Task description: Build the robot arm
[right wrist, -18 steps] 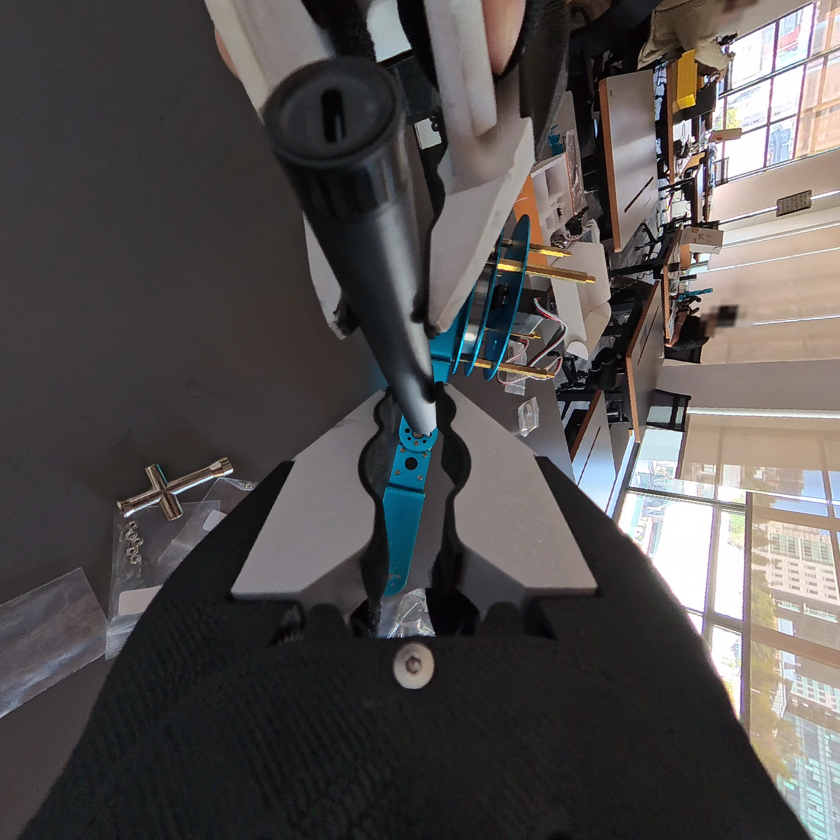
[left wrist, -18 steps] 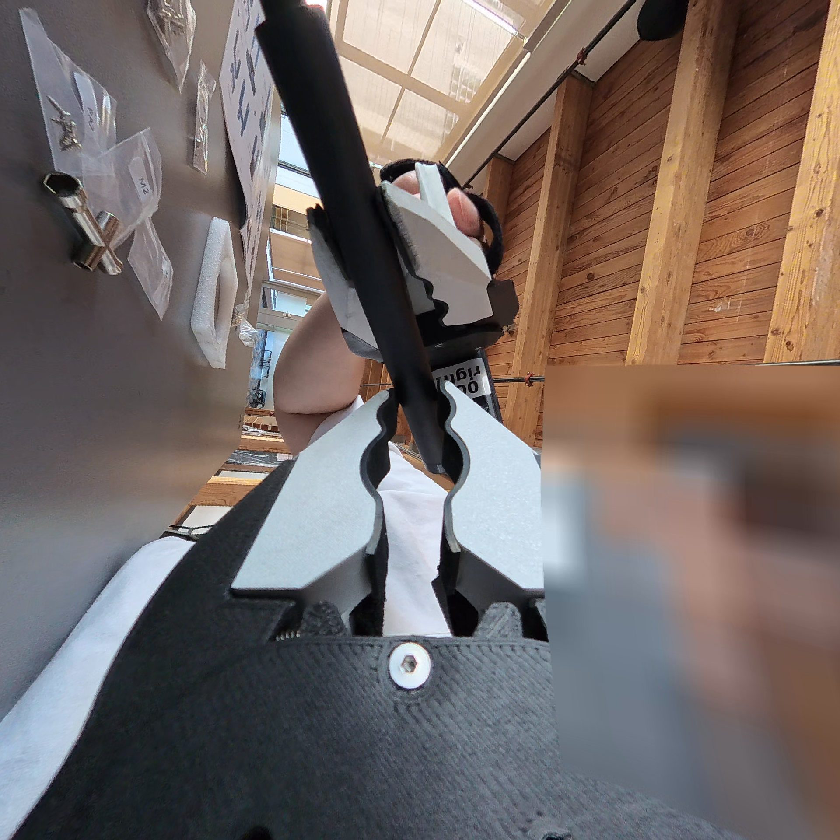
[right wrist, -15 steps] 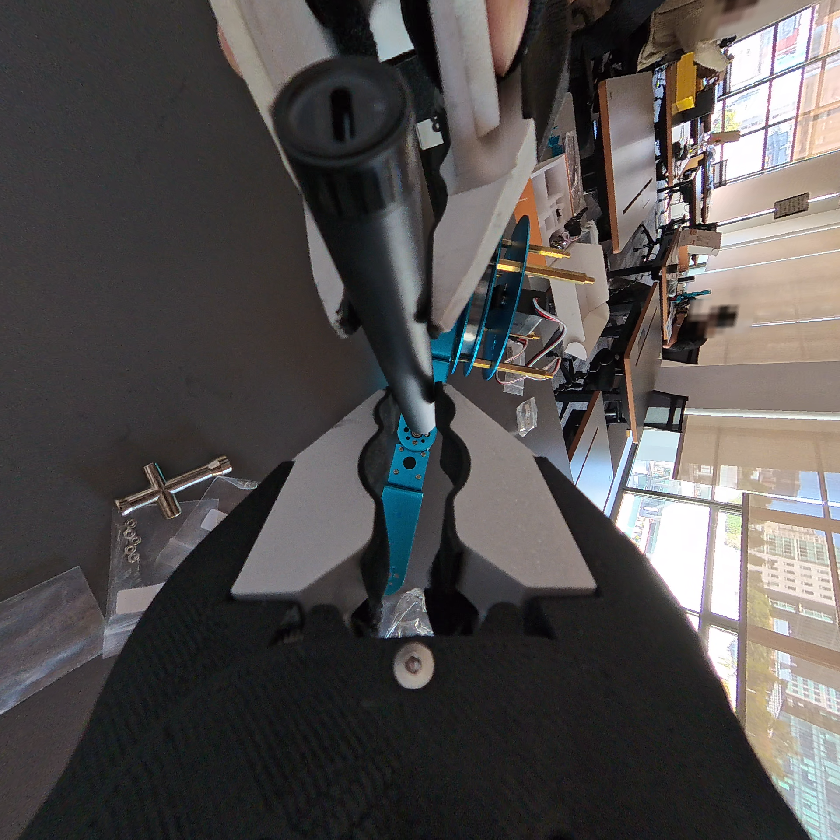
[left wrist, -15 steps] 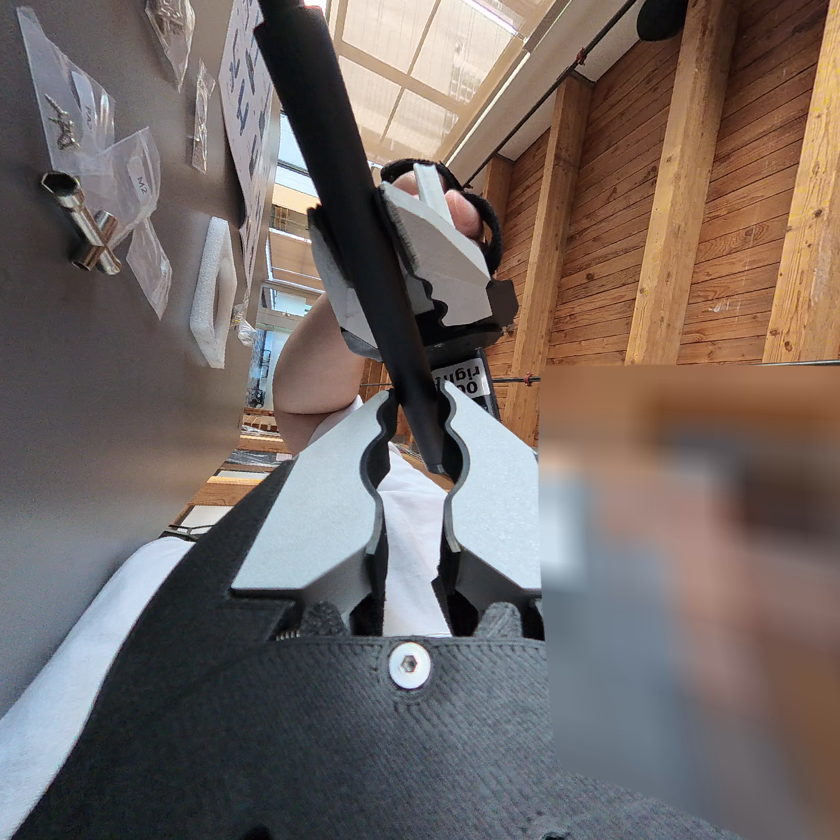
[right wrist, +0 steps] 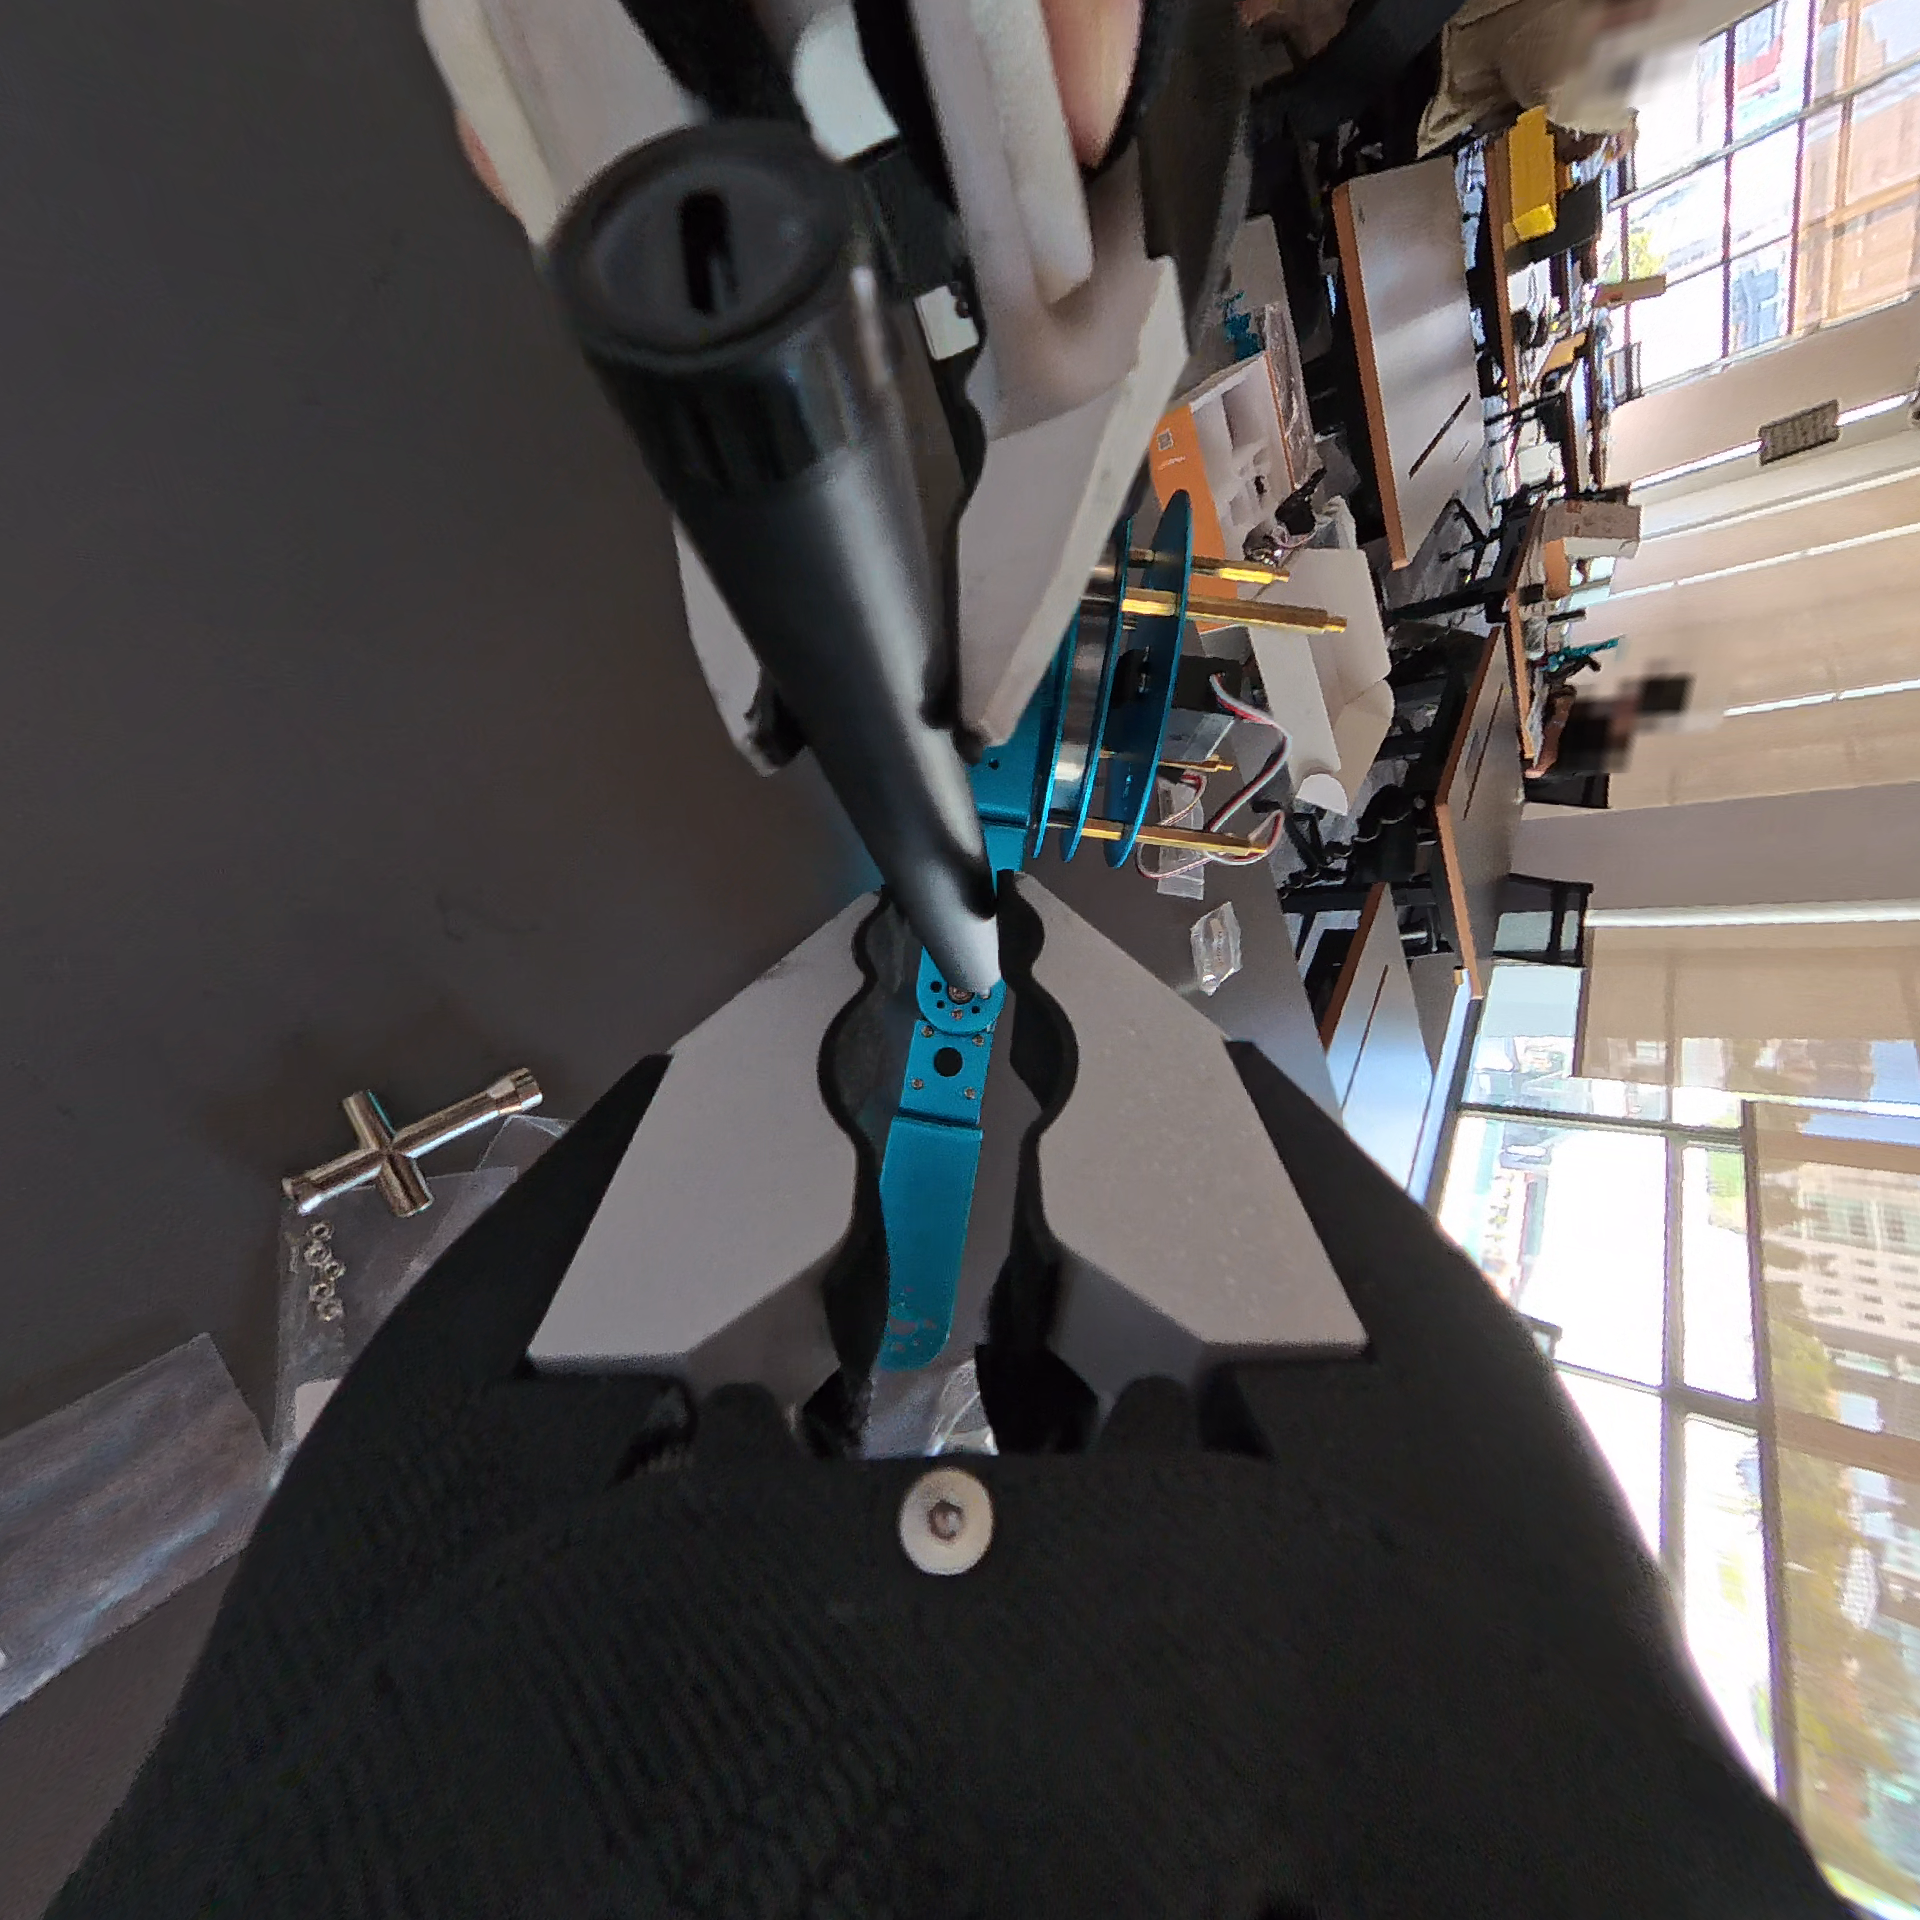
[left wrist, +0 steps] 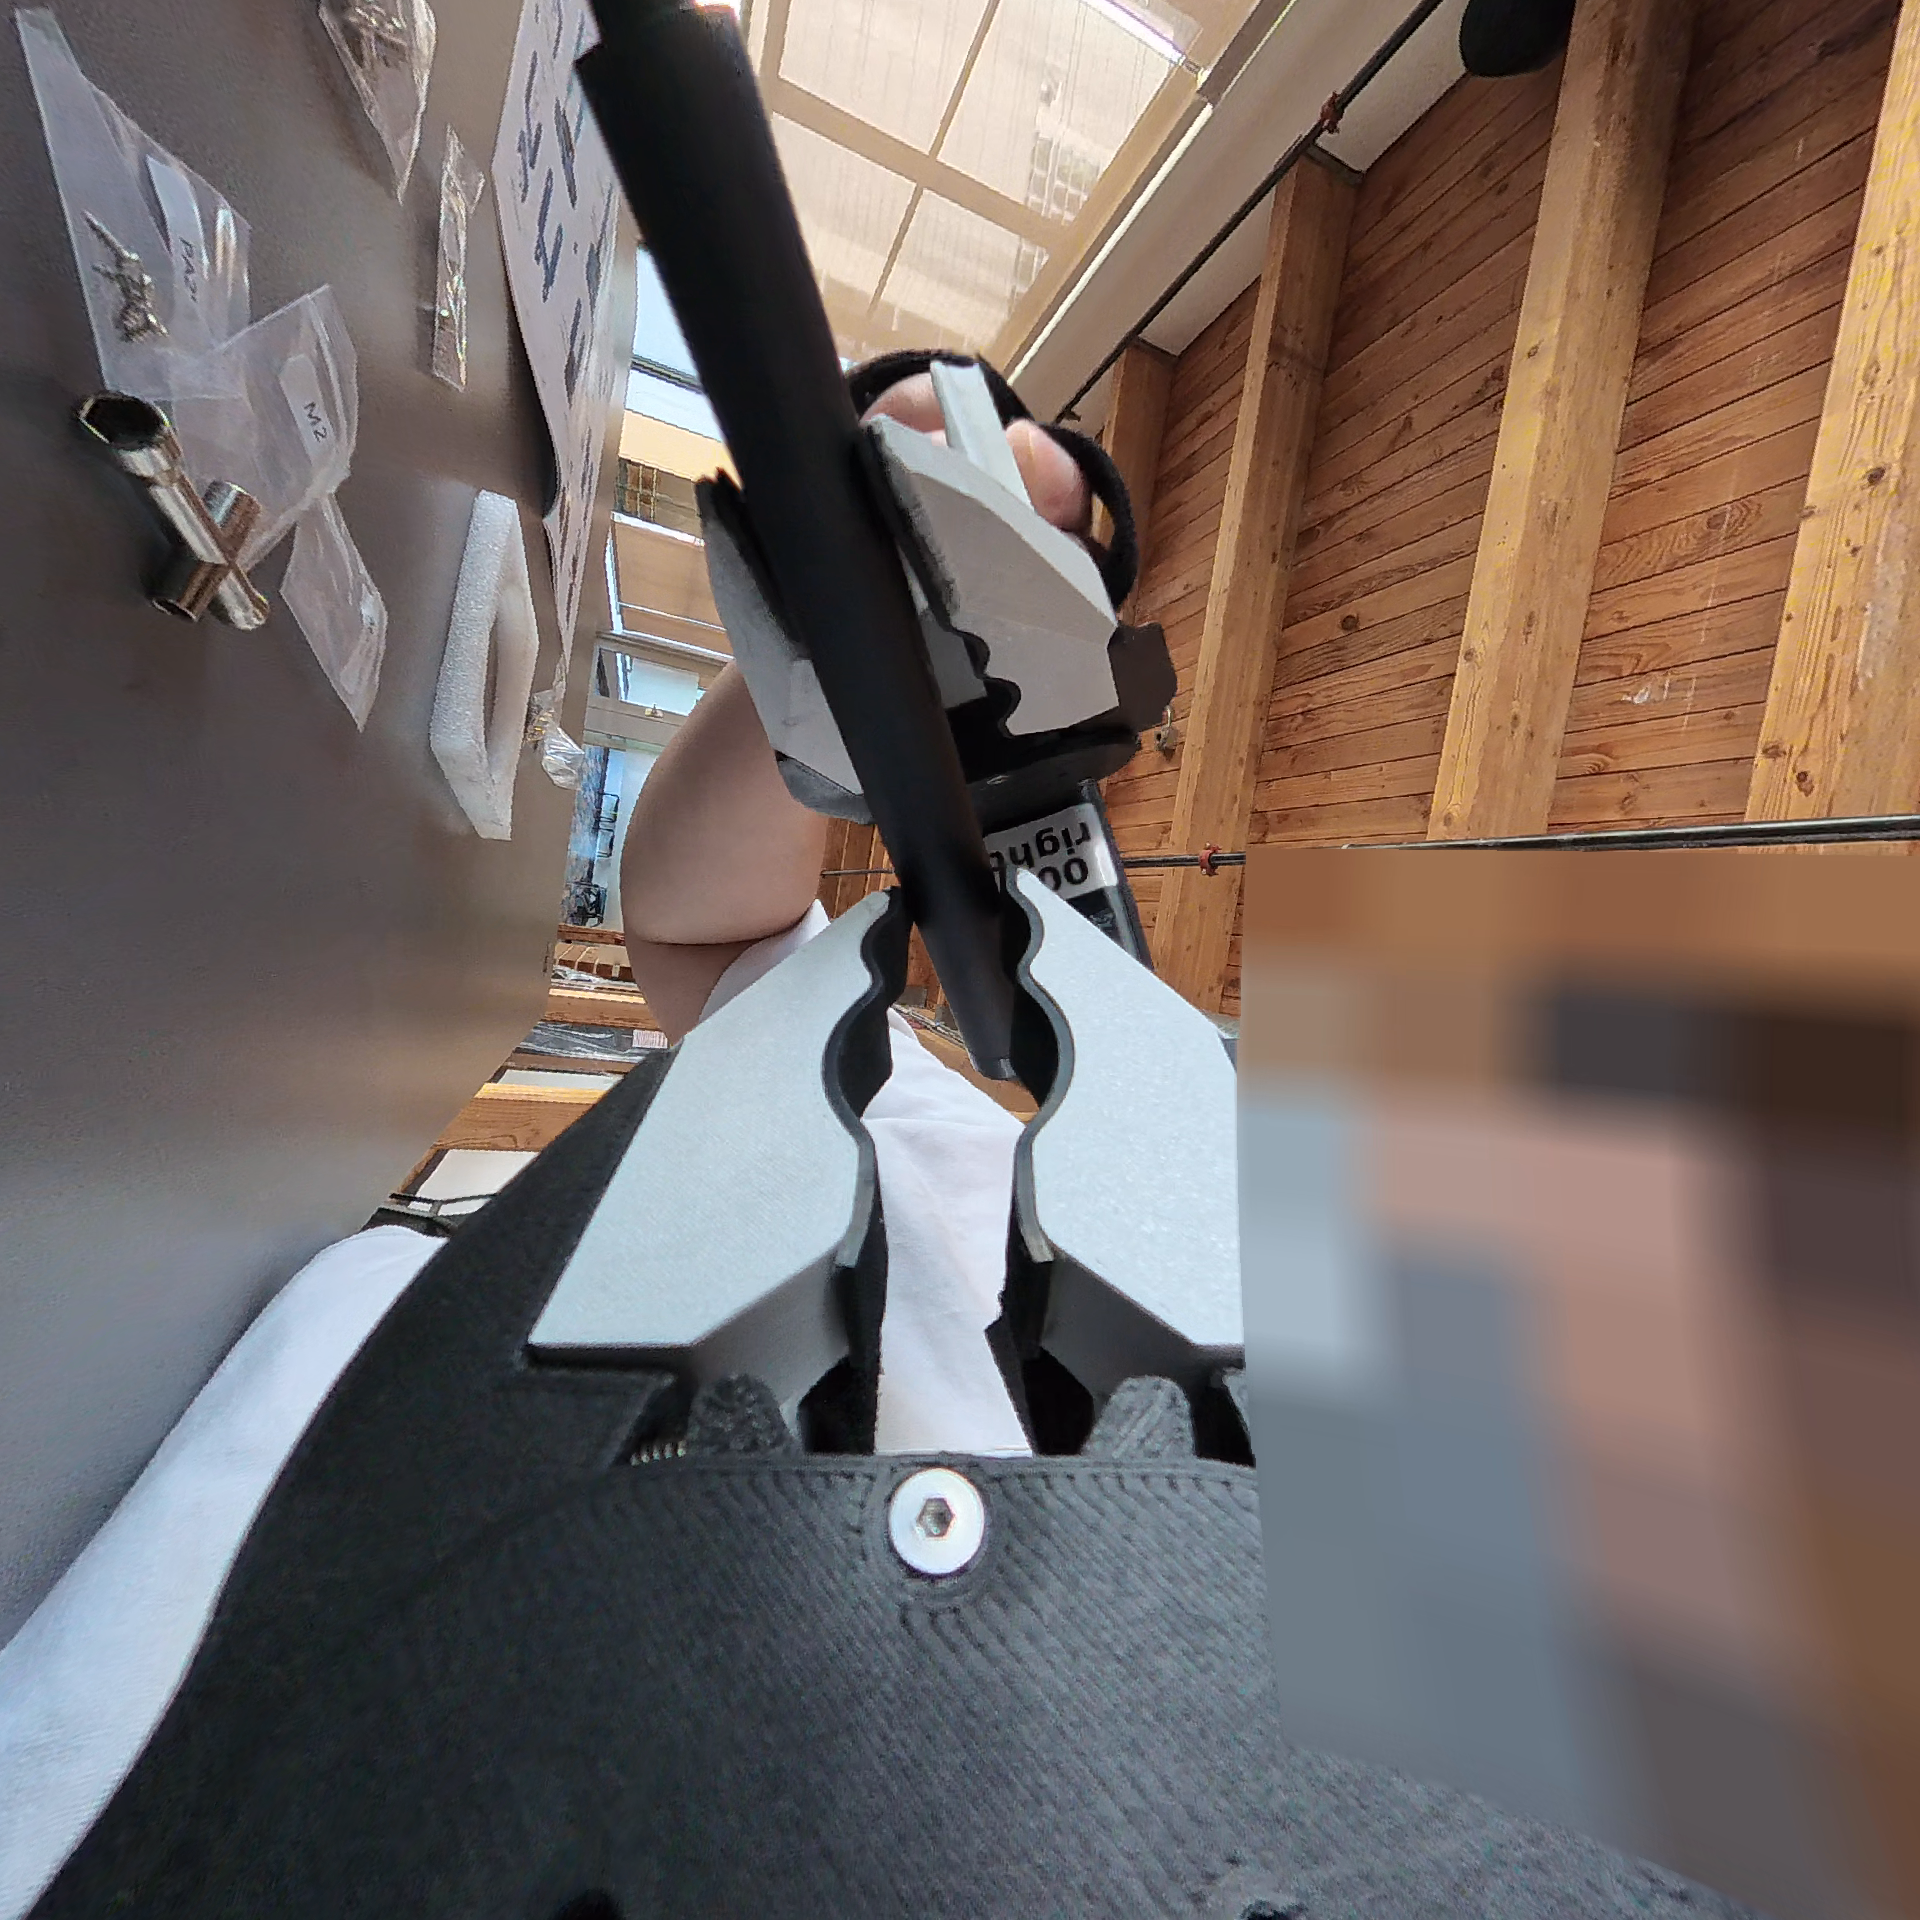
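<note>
One black screwdriver (right wrist: 831,582), one blue bracket (right wrist: 935,1195), one cross wrench (right wrist: 410,1143), two hand-held grippers (right wrist: 951,914) (left wrist: 951,914)

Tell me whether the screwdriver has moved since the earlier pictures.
Yes, slightly. The screwdriver keeps its tip on the blue bracket, but its handle end has swung a little left, toward the cross wrench on the table.

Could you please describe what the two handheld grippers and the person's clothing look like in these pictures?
Both the left gripper and the right gripper look alike: a black textured printed body, one silver hex screw in the middle, and two light grey wedge-shaped jaws with wavy black-lined inner edges. Seen from the left, the right gripper carries a white label and a black strap over the hand. The person wears a white shirt.
</note>
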`<state>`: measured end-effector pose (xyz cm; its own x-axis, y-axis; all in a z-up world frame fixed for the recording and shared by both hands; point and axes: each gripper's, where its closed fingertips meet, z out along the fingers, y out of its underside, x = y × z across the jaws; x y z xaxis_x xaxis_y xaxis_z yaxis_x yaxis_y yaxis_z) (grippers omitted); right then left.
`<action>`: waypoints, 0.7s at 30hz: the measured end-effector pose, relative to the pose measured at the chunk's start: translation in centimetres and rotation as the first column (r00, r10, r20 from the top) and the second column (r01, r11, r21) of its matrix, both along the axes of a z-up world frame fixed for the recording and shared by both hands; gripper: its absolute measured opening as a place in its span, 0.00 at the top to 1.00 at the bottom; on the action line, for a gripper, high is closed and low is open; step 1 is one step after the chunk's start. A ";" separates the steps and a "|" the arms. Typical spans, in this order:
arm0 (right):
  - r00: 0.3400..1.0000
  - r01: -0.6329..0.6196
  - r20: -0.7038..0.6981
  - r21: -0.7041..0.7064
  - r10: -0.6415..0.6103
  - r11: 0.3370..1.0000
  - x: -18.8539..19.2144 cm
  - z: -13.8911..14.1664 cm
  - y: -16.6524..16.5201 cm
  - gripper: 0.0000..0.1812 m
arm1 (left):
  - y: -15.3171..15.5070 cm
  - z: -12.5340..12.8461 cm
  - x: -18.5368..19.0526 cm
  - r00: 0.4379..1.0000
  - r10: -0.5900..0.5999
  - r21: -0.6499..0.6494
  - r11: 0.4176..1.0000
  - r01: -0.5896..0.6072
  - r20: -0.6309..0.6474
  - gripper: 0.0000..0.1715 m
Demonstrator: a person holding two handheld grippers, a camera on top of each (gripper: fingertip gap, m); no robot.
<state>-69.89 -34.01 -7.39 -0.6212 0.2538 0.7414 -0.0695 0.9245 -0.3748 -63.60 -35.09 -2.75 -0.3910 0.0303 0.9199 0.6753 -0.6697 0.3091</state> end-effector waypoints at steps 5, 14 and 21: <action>1.000 -0.006 0.012 0.028 0.006 1.000 0.0 -0.2 0.0 0.87 | 0.1 -0.3 0.2 1.000 -0.005 -0.008 1.000 0.005 -0.009 0.91; 0.999 -0.018 -0.042 0.064 0.021 0.998 -0.2 0.3 0.1 0.87 | 0.2 -0.1 0.1 1.000 0.001 -0.006 1.000 -0.001 0.000 0.91; 0.992 -0.026 -0.123 0.090 0.037 0.996 0.0 0.4 -0.1 0.91 | 0.2 0.1 0.1 1.000 0.001 -0.001 1.000 -0.001 0.012 0.91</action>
<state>-69.93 -34.06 -6.95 -0.5295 0.1661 0.8319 -0.1399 0.9501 -0.2788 -63.54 -34.90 -2.66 -0.4020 0.0311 0.9151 0.6721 -0.6687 0.3180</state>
